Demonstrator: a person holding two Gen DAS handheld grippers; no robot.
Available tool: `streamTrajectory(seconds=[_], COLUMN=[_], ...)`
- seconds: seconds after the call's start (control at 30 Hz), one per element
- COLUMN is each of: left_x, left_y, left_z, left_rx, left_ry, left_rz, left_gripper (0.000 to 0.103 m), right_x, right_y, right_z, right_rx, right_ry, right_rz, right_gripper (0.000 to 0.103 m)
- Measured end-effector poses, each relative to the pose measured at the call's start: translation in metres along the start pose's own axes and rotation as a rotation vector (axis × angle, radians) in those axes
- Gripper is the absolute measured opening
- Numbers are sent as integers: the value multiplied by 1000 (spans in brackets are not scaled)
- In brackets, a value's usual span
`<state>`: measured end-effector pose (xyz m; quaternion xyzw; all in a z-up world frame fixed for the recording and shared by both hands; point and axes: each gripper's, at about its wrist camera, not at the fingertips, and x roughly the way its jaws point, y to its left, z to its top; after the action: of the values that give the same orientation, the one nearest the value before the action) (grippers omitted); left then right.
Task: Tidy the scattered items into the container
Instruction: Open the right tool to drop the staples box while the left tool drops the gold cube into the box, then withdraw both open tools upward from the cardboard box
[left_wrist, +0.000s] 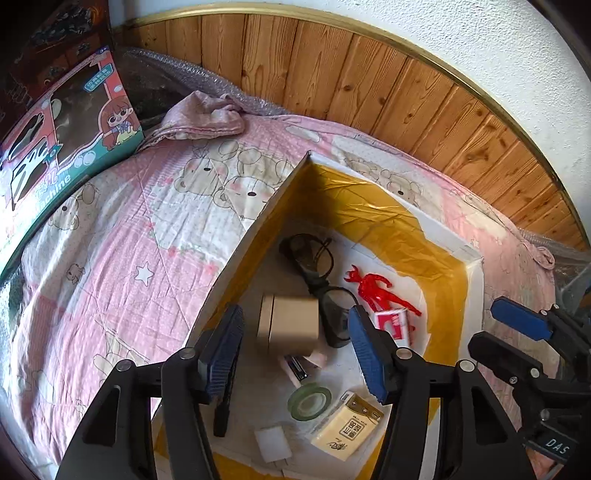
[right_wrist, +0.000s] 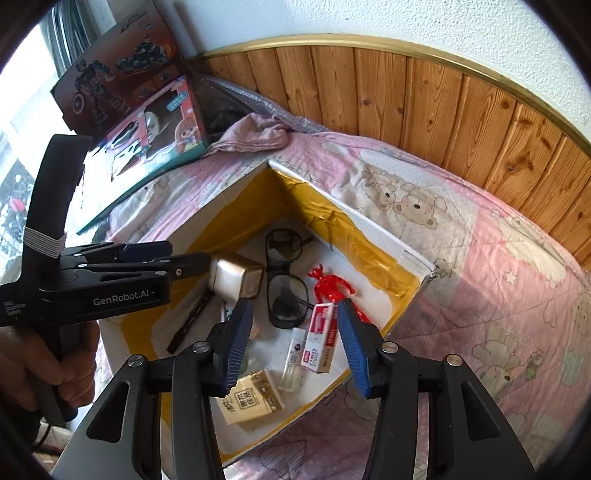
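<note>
My left gripper (left_wrist: 295, 354) gapes wide; the blurred brown box (left_wrist: 289, 325) at twelve o'clock looks light, stiff, perhaps falling; I'd pinch its flat sides.

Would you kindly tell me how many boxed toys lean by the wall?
2: the pink doll box leaning at the bed's far corner, and the dark robot box behind it. Others may be hidden.

A small brown cardboard box (left_wrist: 290, 325), blurred, sits between the left fingers (left_wrist: 225, 347) with a gap on each side, above the floor of the open, yellow-taped white container (left_wrist: 373, 214). Beyond the fingertips lie black glasses (left_wrist: 314, 266) and a red figure (left_wrist: 376, 290); nearer the fingers are a red-and-white pack (right_wrist: 321, 336), a tape roll (left_wrist: 309, 400) and a yellow tissue packet (left_wrist: 347, 430).
</note>
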<state>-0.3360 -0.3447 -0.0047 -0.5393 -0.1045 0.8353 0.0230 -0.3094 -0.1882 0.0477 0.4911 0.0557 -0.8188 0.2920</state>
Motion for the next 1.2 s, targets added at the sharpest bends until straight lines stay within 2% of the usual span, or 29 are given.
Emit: streamTrajectory(seconds=[0.17, 0.37, 0.5, 0.57, 0.63, 0.77, 1.0, 1.2], left_x=[-16, -36, -49, -56, -65, -81, -108, -122], left_y=[12, 12, 6, 2, -4, -13, -22, -25], left_z=[-14, -34, -48, -54, -60, -71, -84, -91], left_rx=[-23, -14, -16, -20, -12, 6, 8, 9], left_ry=[-16, -21, -25, -33, -43, -64, -100, -118], left_rz=[-12, -19, -31, -27, -16, -1, -25, -49], left_gripper=[60, 60, 60, 63, 69, 72, 74, 74], right_x=[-11, -22, -28, -29, -32, -31, -41, -57], right_y=[1, 19, 33, 42, 51, 60, 71, 84], right_z=[-13, -34, -45, -49, -55, -64, -77, -81], right_rx=[28, -9, -51, -89, -121, -131, -111, -113], right_ry=[2, 22, 38, 58, 57, 107, 139, 119], right_rz=[52, 75, 52, 14, -17, -49, 3, 29], right_gripper=[51, 51, 51, 51, 51, 51, 51, 51])
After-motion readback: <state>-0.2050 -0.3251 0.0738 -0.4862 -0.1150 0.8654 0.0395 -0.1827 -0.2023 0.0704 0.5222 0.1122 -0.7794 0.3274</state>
